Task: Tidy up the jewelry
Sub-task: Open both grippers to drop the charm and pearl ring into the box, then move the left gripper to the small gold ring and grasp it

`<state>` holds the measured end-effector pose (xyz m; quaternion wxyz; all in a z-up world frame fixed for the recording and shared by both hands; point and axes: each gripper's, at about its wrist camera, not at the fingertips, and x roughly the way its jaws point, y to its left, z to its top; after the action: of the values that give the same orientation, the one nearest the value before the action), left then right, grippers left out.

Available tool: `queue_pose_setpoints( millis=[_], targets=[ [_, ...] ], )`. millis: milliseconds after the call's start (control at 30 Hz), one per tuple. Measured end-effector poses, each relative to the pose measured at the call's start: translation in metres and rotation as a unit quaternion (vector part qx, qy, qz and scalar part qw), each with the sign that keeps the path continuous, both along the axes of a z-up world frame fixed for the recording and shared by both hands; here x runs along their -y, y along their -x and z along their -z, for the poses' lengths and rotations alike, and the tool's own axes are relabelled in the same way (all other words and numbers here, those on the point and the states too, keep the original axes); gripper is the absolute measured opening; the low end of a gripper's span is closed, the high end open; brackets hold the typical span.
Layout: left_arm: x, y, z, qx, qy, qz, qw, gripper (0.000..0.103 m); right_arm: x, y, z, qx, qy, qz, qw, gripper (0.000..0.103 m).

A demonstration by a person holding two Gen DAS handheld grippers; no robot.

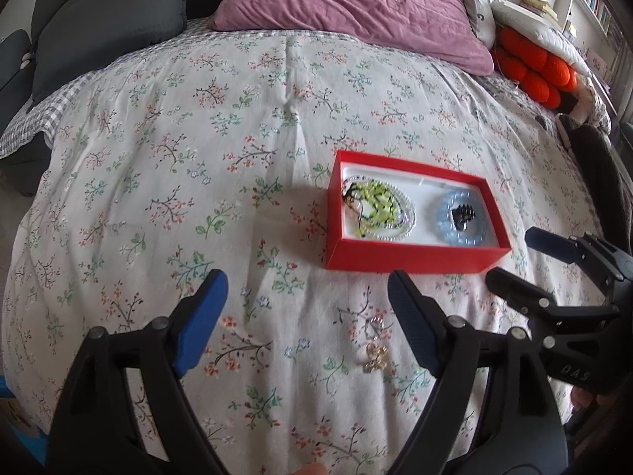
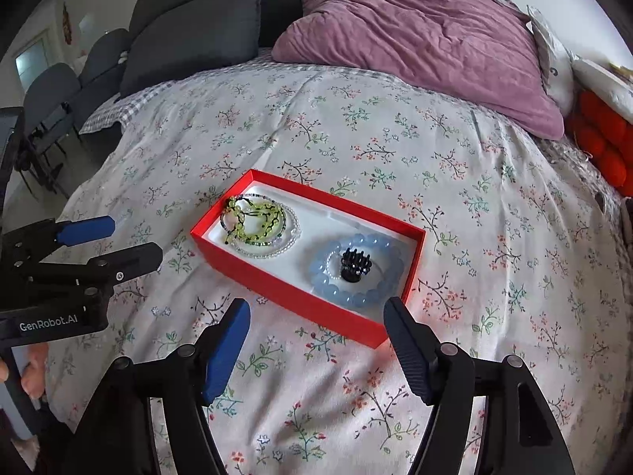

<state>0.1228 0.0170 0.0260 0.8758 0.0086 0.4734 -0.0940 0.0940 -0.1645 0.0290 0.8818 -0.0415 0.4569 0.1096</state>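
While both grippers hover low over a white quilt printed with small flowers and twigs (image 1: pixel 166 166), a shallow red cardboard box with a white lining (image 2: pixel 300 301) sits on that quilt just ahead of them. Inside the box, at its left end, lies a tangle of yellow-green and clear beaded bracelets (image 2: pixel 259 229); at its right end a bracelet of pale blue round beads (image 2: pixel 356 269) rings a small black spiky ornament (image 2: pixel 356 264). The left gripper (image 1: pixel 308 297) has its blue-padded fingers spread wide apart and grips nothing. Between those fingers, on the quilt near the box's front wall but apart from it, lies a small gold-coloured trinket (image 1: pixel 374 350); its exact form is too blurred to tell. The right gripper (image 2: pixel 316 328) is likewise spread wide and empty, its fingers flanking the near corner of the box without touching it. A crumpled mauve pillow (image 1: pixel 348 4) and dark grey cushions (image 2: pixel 190 39) rest at the far edge of the bed, with bright orange knotted cushions (image 1: pixel 534 67) to the right.
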Motion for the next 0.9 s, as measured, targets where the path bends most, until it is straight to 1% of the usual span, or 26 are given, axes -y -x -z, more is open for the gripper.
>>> queue_pose_setpoints(
  millis=[100,200,333,433,600,733,900],
  targets=[
    [-0.004,0.007,0.006,-0.016,0.000,0.008,0.9998,0.084,0.005,0.008,0.003,-0.010,-0.004,0.004,1.000,0.075],
    [-0.011,0.012,0.014,-0.037,0.013,0.012,0.9991,0.084,0.011,0.016,0.006,-0.020,-0.008,0.007,1.000,0.076],
    [-0.016,0.020,0.022,-0.052,0.009,0.014,0.9985,0.084,0.018,0.025,0.012,-0.029,-0.006,0.009,1.000,0.078],
    [-0.018,0.026,0.027,-0.059,0.008,0.025,0.9979,0.084,0.022,0.030,0.017,-0.035,-0.009,0.013,0.999,0.079],
    [-0.016,0.040,0.034,-0.050,-0.010,0.046,0.9977,0.084,0.024,0.040,0.024,-0.041,-0.001,0.011,0.999,0.079],
    [-0.008,0.053,0.047,-0.039,-0.019,0.067,0.9968,0.084,0.018,0.050,0.034,-0.045,0.006,0.001,0.999,0.079],
    [0.001,0.062,0.058,-0.029,-0.020,0.095,0.9948,0.084,0.010,0.059,0.049,-0.064,0.017,-0.015,0.998,0.079]
  ],
)
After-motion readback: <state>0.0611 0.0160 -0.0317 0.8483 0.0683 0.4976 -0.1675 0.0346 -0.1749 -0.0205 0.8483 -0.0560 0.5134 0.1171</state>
